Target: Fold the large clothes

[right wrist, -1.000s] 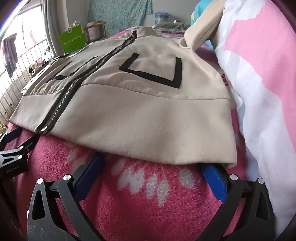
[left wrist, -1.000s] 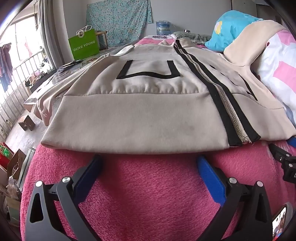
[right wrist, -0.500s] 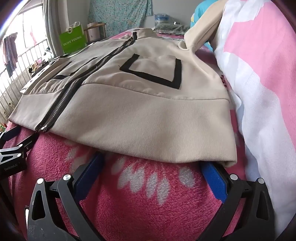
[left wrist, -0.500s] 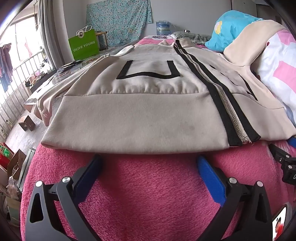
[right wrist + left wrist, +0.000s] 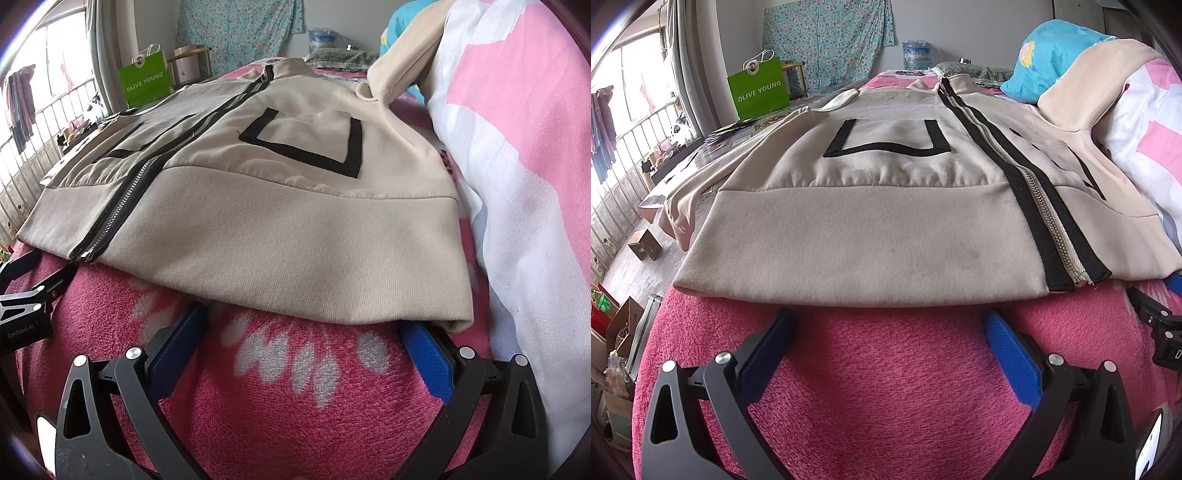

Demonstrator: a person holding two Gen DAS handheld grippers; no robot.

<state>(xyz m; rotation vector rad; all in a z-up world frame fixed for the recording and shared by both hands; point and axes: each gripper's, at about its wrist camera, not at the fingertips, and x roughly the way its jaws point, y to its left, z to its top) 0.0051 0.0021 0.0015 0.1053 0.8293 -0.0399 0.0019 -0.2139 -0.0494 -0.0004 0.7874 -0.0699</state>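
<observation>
A beige zip-up jacket (image 5: 879, 206) with black trim lies flat, front up, on a pink fleece blanket (image 5: 886, 387); its hem faces me. My left gripper (image 5: 886, 325) stands open just below the left half of the hem, blue pads (image 5: 1012, 350) wide apart with their tips at the hem's edge. The same jacket (image 5: 280, 206) fills the right wrist view, where my right gripper (image 5: 301, 321) is open under the right half of the hem. One jacket sleeve (image 5: 399, 74) is draped up over the bedding on the right. Each gripper's black frame shows at the other view's edge.
A pink-and-white quilt (image 5: 517, 184) is piled along the right side, with a blue pillow (image 5: 1056, 55) behind it. A green shopping bag (image 5: 759, 92) stands at the back left beside a window railing (image 5: 620, 177). Boxes (image 5: 620, 325) sit on the floor at left.
Both grippers have crept slightly forward toward the hem; the right one's view of the jacket grew a little. Both stayed open.
</observation>
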